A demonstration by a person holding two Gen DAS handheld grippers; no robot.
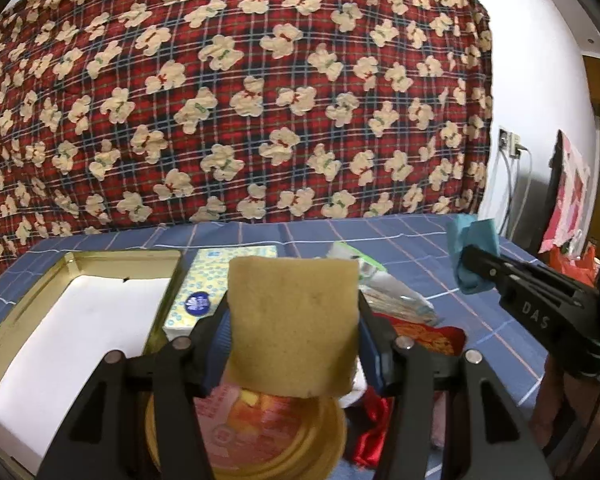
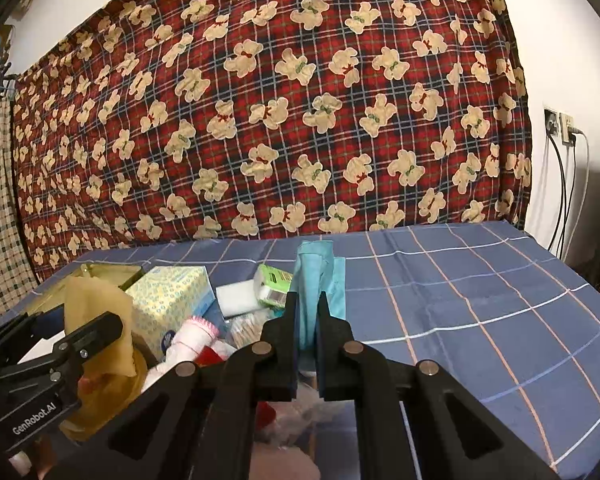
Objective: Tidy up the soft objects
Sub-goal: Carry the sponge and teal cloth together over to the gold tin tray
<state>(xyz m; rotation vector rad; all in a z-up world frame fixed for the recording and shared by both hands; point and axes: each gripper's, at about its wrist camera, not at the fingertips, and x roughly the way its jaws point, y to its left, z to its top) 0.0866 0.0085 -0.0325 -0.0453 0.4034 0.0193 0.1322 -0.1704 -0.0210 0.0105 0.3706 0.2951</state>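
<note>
While the left gripper (image 1: 294, 320) clamped the tan sponge (image 1: 294, 326) above the clutter beside the open tin (image 1: 40, 312), the right gripper (image 2: 306, 312) pinched the folded blue cloth (image 2: 314, 280) over the checked bedsheet (image 2: 480, 312).

A tan sponge (image 1: 294, 326) and light blue cloth (image 2: 320, 284) are seen against a red plaid blanket (image 1: 236, 92) patterned with cream bears, above a blue checked tablecloth (image 2: 480, 312).
</note>
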